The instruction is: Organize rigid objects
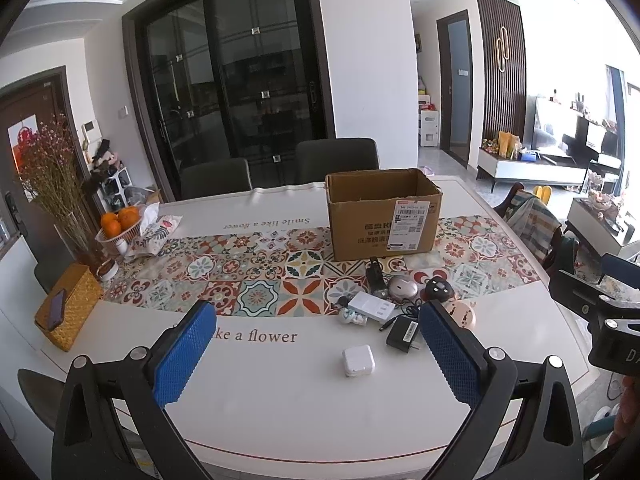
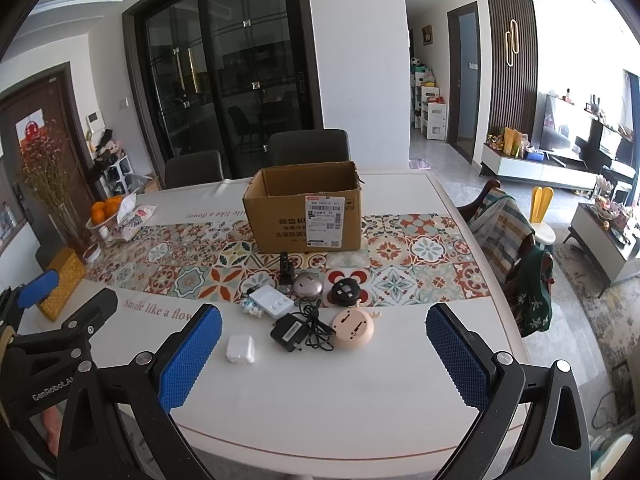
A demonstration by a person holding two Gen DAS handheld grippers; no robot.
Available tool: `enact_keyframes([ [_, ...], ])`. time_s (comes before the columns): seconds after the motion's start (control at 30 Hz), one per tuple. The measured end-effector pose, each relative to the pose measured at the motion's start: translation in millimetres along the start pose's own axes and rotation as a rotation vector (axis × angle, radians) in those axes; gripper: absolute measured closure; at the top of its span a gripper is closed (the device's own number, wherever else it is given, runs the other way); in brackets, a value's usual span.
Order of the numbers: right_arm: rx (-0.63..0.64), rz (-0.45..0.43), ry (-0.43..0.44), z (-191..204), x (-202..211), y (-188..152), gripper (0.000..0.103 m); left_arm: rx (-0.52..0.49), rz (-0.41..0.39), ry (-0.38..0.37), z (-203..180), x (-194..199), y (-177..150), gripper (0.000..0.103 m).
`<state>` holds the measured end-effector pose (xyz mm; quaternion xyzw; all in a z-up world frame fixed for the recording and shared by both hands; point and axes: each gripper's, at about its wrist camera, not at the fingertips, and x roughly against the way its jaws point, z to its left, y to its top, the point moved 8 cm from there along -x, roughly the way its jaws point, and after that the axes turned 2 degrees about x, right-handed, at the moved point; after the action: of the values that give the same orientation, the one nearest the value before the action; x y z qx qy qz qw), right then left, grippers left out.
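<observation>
Left gripper [image 1: 316,354]: blue-padded fingers [image 1: 182,354] spread wide, holding nothing, hovering above the near edge of the white desk [image 1: 280,400].
Right gripper [image 2: 324,354]: blue-padded fingers [image 2: 188,356] likewise spread wide and empty.
Brown open-topped cardboard box [image 2: 306,216]: upright on the patterned tile-print runner [image 2: 180,276], behind the clutter.
White square plug adapter [image 2: 240,349]: alone, nearest the grippers.
Black power brick with coiled cable [image 2: 290,332]: just beside the round beige gadget [image 2: 352,328].
White rectangular switch panel [image 2: 272,300], grey oval case [image 2: 308,286], round black device [image 2: 346,292]: clustered near the box.
</observation>
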<state>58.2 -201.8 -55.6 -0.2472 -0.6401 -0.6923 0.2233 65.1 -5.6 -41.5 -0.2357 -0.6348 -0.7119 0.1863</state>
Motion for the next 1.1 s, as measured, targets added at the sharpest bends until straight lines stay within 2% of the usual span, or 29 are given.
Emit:
enact_keyframes([
  [1.1,0.001,0.000,0.006,3.4,2.2,1.3,0.001,0.007,0.011,-0.009,-3.2,-0.9,-3.6,0.000],
])
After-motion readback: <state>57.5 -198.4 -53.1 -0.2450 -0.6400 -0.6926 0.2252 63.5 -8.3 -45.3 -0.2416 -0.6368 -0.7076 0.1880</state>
